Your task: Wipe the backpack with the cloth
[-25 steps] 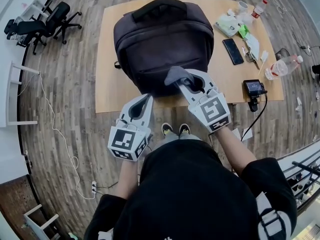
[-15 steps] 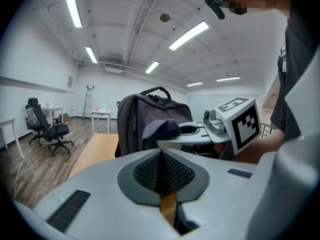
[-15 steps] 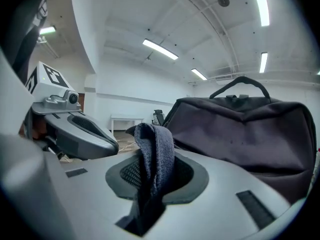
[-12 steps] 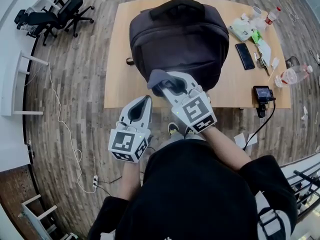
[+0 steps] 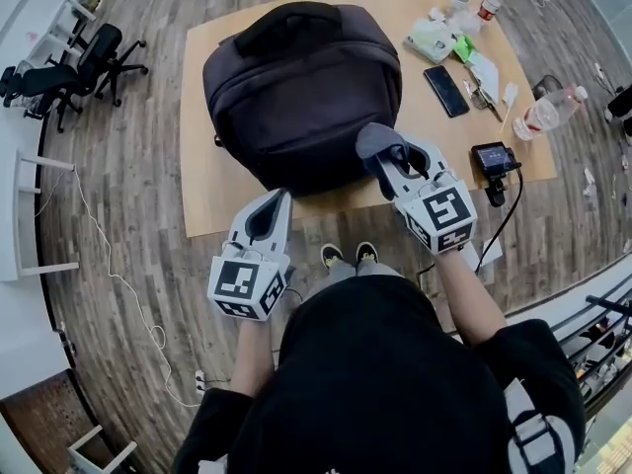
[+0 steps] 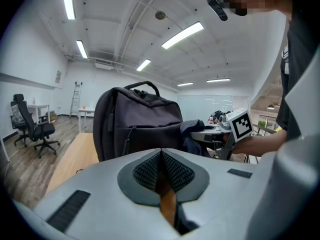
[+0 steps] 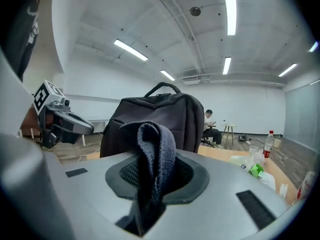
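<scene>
Right gripper [image 5: 393,162] — jaws pinching the cloth [image 5: 373,142], against the backpack [image 5: 296,87], near-right corner, nearer hand. Left gripper [image 5: 276,203] — jaws together, empty, short of the backpack.

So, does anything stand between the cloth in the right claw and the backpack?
Nothing visible does. The right claw holds the cloth at the near right corner of the backpack, with no object between them. The phone lies farther right on the table, off that path.
</scene>
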Tool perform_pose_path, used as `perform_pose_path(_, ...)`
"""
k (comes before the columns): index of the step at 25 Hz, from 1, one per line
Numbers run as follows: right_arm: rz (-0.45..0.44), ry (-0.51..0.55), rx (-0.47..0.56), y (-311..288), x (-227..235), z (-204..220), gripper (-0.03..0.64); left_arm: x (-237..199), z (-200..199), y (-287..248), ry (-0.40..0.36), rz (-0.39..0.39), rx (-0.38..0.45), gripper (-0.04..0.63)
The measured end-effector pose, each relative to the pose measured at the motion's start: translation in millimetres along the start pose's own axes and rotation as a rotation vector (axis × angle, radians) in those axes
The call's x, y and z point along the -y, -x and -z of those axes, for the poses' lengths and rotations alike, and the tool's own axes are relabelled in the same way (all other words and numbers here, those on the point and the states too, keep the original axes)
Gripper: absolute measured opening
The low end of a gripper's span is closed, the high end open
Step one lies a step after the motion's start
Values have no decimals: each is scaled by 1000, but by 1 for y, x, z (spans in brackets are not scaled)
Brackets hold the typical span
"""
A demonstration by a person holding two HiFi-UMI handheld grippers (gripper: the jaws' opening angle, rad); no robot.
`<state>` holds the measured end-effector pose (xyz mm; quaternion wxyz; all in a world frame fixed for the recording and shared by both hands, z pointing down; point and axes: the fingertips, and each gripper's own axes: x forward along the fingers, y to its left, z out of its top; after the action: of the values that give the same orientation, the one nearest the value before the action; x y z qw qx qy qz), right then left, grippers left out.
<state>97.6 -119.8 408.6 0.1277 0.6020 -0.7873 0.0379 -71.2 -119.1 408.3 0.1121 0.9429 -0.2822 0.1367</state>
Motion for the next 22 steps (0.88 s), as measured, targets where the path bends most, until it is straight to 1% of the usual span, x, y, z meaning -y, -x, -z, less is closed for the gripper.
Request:
perform_pose_path(3, 27, 30, 5, 4, 5, 3, 84, 9, -3, -7, -7, 27, -3, 17)
perform_pose_path(5, 44, 21, 19, 6, 7, 6, 84, 14, -4, -9, -8, 38, -1, 17)
perform_pose_path(7, 51, 34, 33, 9, 1, 11, 84, 20, -4, -13, -12, 51, -5, 17)
perform_pose_path(9, 42, 54, 18, 11, -8, 24, 84, 25, -4, -17, -17, 61, -10, 17)
perform_pose_path(13, -26, -41, -38, 9, -29, 71, 84, 27, -4, -17, -17, 60, -11, 17)
perform_pose_path(14, -51, -49, -47, 7, -35, 80, 84, 26, -3, -16, -16, 55, -13, 17)
perform_pose_path(16, -106, -31, -62, 2, -51, 93, 84, 23, 0, -13, -12, 40, -18, 17)
perform_pose_path(19, -156, 26, -80, -11, -79, 99, 84, 16, 6, -5, -1, 9, -25, 17)
perform_pose_path(20, -163, 26, -78, -16, -87, 97, 84, 13, 8, -2, 3, -1, -27, 17)
perform_pose_path(22, -176, -10, -73, -26, -98, 94, 84, 7, 12, 4, 13, -22, -29, 17)
